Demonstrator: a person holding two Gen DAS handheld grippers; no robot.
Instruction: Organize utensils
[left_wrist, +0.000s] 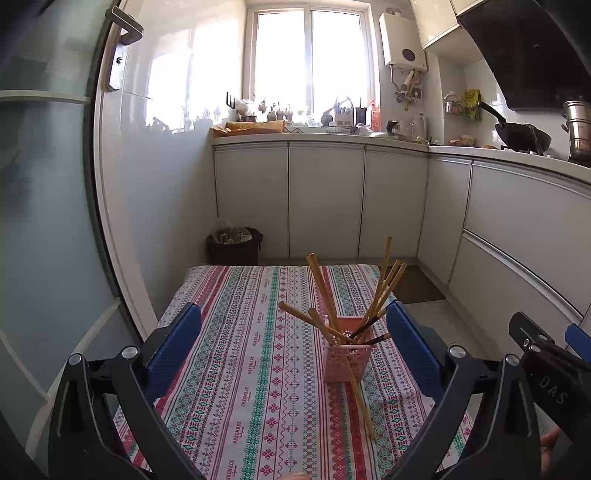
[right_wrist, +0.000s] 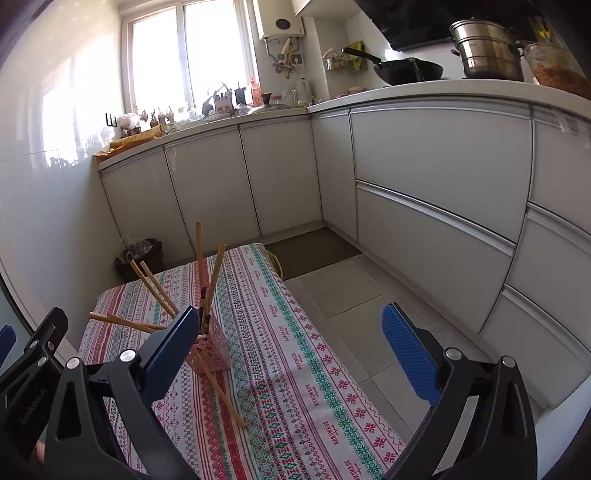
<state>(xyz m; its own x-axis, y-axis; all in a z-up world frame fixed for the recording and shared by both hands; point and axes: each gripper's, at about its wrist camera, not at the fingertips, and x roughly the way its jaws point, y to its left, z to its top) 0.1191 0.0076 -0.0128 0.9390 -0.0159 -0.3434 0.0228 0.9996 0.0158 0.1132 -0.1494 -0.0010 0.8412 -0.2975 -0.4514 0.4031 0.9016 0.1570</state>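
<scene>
Left wrist view | I see the patterned tablecloth (left_wrist: 236, 369) | pink holder (left_wrist: 347, 360) mid-cloth, most chopsticks (left_wrist: 384, 291) inside | one loose chopstick (left_wrist: 360, 398) lies against its near side, I judge unfinished | left gripper (left_wrist: 293, 350), right gripper (right_wrist: 291, 354) both wide, empty

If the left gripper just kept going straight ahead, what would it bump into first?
Probably the pink holder with its chopsticks, which stands on the tablecloth between the open left gripper's fingers, a little right of centre. Depth is hard to judge.
</scene>
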